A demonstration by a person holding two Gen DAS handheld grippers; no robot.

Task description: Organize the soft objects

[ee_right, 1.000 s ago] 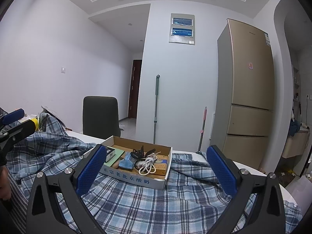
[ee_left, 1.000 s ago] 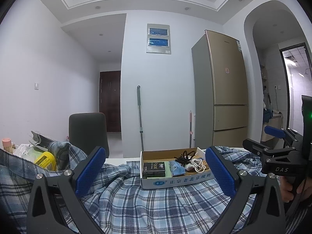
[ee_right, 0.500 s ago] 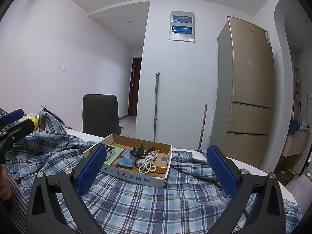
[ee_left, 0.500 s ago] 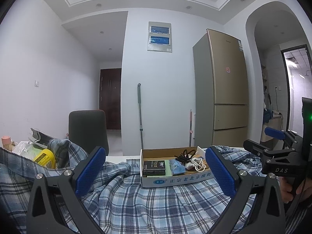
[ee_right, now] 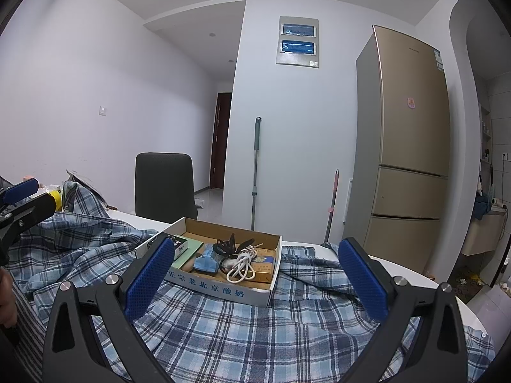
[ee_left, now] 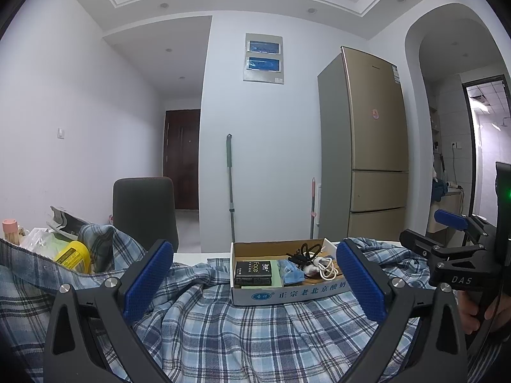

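Observation:
A blue plaid shirt (ee_left: 242,328) lies spread and rumpled over the white table, filling the lower part of both views (ee_right: 255,328). My left gripper (ee_left: 252,274) is open above it, blue pads wide apart, nothing between them. My right gripper (ee_right: 255,274) is open too and empty, also just above the cloth. In the left wrist view the right gripper (ee_left: 447,239) shows at the right edge, held by a hand. In the right wrist view the left gripper (ee_right: 22,201) shows at the left edge.
A shallow cardboard box (ee_left: 287,290) holding cables, a black packet and small items rests on the shirt beyond both grippers (ee_right: 223,287). A yellow package (ee_left: 72,255) and clutter lie at far left. A dark chair (ee_left: 143,214), a mop and a fridge (ee_left: 377,146) stand behind the table.
Both views have shifted only slightly; the box and shirt sit a little lower in frame. Both grippers stay open and the shirt lies as before.

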